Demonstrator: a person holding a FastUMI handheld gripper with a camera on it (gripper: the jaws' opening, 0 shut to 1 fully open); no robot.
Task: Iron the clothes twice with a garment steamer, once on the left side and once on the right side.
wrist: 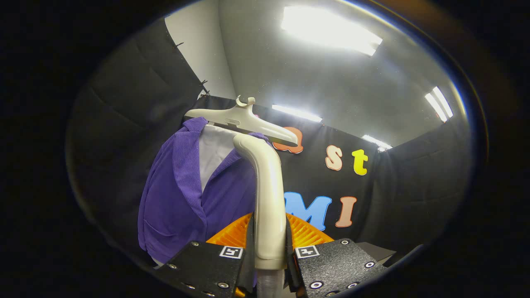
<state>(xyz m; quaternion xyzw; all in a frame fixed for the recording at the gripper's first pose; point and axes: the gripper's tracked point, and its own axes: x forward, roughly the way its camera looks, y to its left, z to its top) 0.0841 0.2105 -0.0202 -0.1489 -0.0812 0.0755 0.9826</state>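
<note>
A purple corduroy jacket (pixel 182 203) over a pale grey lining hangs on a cream hanger (pixel 244 120) beyond my fingers, a little to their left. The cream steamer handle (pixel 269 198) rises between my fingers and bends at its top toward the jacket's collar, just under the hanger. My gripper (pixel 268 248) is shut on the steamer handle, one black finger (pixel 211 269) pressing on each side. The steamer's head is hidden, since it faces away from me. A grey hose end leaves the handle's foot between the fingers.
An orange ribbed part (pixel 306 234) sits right behind the fingers, around the handle. Black cloth walls close the booth on all sides. Bright ceiling lights (pixel 331 31) shine overhead.
</note>
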